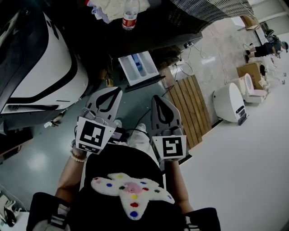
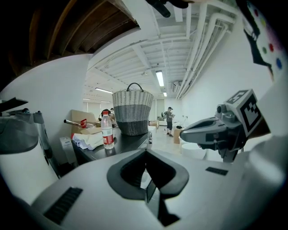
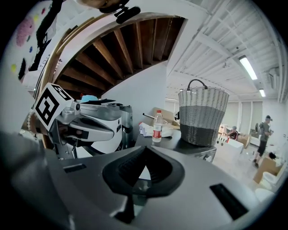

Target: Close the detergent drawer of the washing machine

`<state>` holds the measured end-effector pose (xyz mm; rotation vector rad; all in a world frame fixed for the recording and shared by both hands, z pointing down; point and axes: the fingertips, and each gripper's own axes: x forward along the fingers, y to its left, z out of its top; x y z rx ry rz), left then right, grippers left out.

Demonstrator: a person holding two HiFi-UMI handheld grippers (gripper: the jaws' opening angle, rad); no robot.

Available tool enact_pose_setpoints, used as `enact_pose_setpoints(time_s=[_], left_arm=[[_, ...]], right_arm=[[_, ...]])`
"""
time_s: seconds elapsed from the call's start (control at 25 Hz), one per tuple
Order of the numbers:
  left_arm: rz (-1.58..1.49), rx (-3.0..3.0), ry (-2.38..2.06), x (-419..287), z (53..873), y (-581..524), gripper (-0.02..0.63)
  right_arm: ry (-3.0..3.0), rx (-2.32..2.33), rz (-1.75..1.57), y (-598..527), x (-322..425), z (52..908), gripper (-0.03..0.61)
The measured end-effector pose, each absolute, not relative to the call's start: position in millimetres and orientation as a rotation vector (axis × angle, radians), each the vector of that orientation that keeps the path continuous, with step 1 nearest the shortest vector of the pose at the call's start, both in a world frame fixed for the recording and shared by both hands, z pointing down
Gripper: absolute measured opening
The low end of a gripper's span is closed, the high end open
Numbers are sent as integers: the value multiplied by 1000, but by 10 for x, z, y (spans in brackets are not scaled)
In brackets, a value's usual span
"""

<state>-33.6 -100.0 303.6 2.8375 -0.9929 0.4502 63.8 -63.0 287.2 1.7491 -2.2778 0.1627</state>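
The white detergent drawer (image 1: 137,67) stands pulled out from the front of the dark washing machine (image 1: 149,34), its compartments showing. My left gripper (image 1: 117,90) is shut and empty, a short way in front of the drawer and slightly left of it. To its right, my right gripper (image 1: 158,97) is also shut and empty, at about the same distance. In the left gripper view the jaws (image 2: 145,152) meet with nothing between them, and the right gripper (image 2: 211,132) shows alongside. The right gripper view shows its jaws (image 3: 144,149) together, with the left gripper (image 3: 85,123) beside it.
On the machine's top stand a water bottle (image 1: 130,16), folded cloths (image 1: 108,9) and a woven basket (image 2: 132,112). A large white appliance (image 1: 40,67) stands at the left and a wooden pallet (image 1: 187,110) at the right. White fixtures (image 1: 230,101) and boxes lie farther right, and people stand far off.
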Motion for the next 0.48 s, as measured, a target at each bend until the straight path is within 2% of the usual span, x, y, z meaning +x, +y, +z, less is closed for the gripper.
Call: enact_pose_setpoints(time_s=[0.48], left_arm=[[430,2743,-1156,-271,2998,-997,9]], right_arm=[[-2372,1652,175,-681,799,2848,3]])
